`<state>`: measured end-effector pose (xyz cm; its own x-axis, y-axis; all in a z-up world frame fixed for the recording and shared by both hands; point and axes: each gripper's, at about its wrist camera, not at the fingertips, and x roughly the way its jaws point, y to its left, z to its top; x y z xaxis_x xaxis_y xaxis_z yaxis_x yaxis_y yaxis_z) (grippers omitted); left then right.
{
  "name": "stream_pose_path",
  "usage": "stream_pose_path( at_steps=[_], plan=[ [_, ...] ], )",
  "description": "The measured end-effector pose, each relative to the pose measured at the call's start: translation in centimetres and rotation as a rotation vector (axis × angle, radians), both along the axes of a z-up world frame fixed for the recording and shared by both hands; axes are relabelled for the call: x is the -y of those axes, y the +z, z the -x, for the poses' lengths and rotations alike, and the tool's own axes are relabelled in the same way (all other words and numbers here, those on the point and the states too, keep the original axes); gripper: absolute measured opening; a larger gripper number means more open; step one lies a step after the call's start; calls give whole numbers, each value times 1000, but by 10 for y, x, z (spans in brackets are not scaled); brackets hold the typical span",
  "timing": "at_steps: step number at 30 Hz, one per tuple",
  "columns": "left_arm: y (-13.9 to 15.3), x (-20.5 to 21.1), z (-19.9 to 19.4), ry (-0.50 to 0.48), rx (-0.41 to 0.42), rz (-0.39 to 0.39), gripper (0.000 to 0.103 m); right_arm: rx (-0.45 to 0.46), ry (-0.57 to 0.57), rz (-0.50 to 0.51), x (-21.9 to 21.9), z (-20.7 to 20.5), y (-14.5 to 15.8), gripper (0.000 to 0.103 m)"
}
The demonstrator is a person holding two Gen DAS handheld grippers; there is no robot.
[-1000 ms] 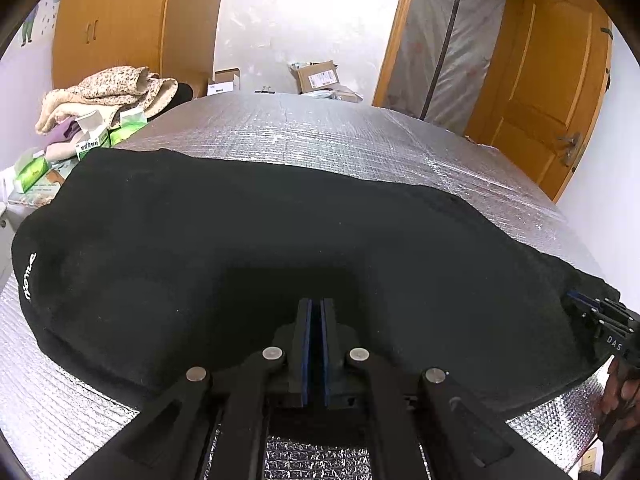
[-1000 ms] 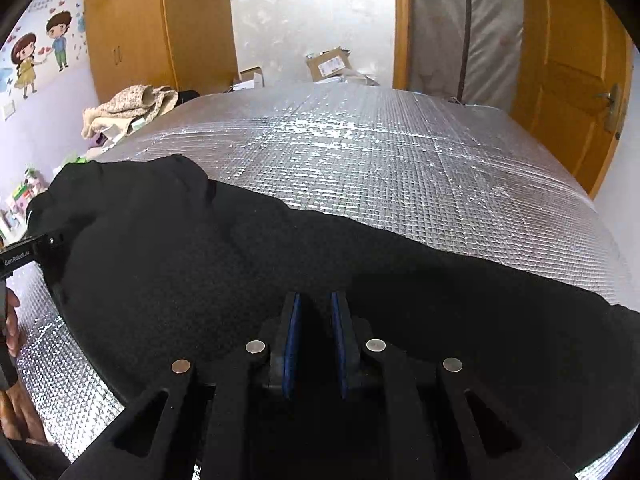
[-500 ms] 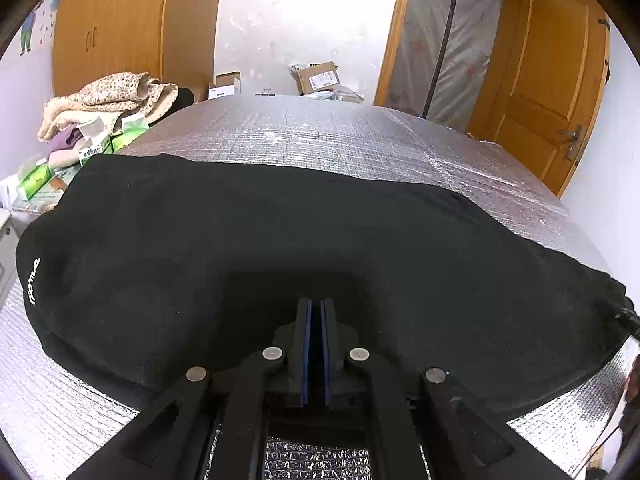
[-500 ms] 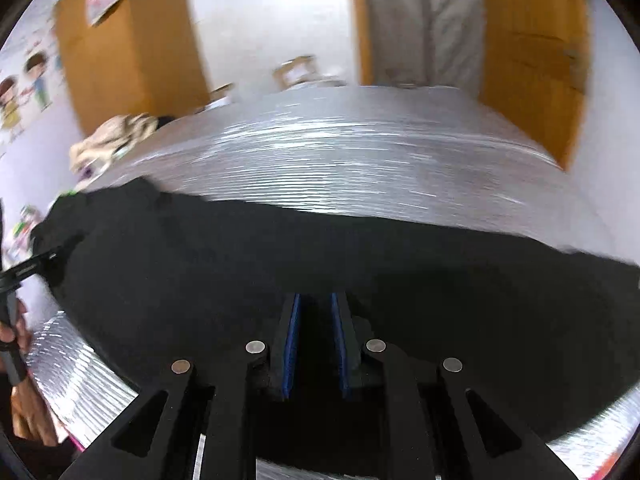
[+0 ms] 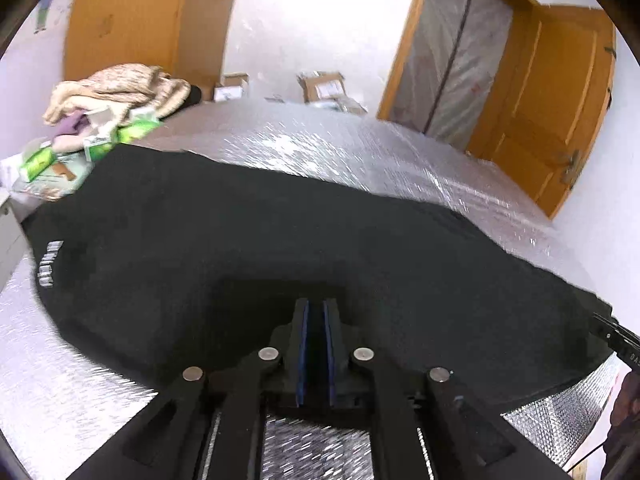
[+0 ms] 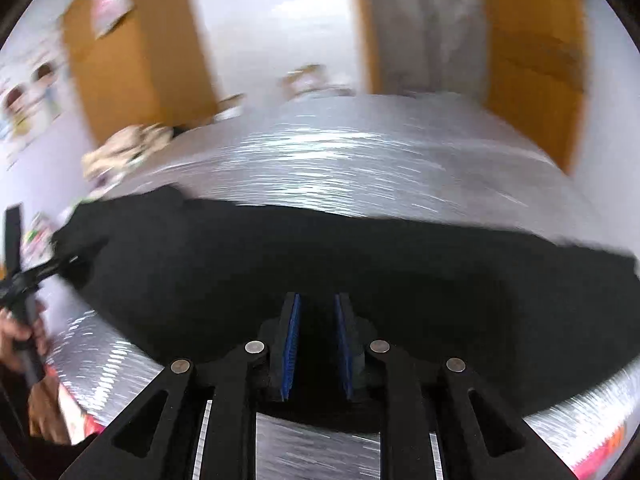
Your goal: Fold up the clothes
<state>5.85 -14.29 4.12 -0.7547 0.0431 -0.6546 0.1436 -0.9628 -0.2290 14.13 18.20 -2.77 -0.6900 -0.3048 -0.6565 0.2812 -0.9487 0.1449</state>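
Both grippers — left [image 5: 316,346] and right [image 6: 316,346] — are opening, releasing the black garment [image 5: 248,248] on the silver mat [image 5: 360,152]. Fold seemingly laid; next, regrip an edge.

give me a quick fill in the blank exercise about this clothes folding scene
1. The garment spread on the bed is ____ in colour.
2. The surface under it is a quilted ____ sheet.
3. The pads inside the right gripper are ____.
4. The door behind the bed is made of ____.

Missing words: black; silver; blue; wood
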Motion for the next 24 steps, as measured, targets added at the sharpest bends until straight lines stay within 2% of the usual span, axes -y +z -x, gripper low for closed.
stream_pose_path(
  at_steps=[3, 6, 8, 10, 11, 14, 19, 24],
  plan=[
    [9, 28, -21, 78, -59, -26, 12, -29, 128, 0, 46, 8, 10, 20],
    [17, 70, -45, 205, -125, -84, 18, -38, 205, -6, 79, 15, 12, 20],
    [18, 100, -59, 285, -151, -153, 27, -38, 246, -7, 100, 20, 10, 21],
    [14, 126, -68, 340, -161, -227, 41, -32, 279, -7, 116, 26, 7, 21],
    [12, 134, -70, 353, -165, -253, 42, -27, 296, -6, 124, 30, 5, 21],
    [3, 157, -73, 394, -169, -324, 44, -12, 327, -5, 141, 33, -3, 21],
    [-20, 173, -66, 446, -100, -402, 44, 28, 346, -15, 154, 39, -16, 21],
    [-24, 178, -70, 501, -101, -434, 44, 47, 332, -14, 155, 41, -23, 21]
  ],
)
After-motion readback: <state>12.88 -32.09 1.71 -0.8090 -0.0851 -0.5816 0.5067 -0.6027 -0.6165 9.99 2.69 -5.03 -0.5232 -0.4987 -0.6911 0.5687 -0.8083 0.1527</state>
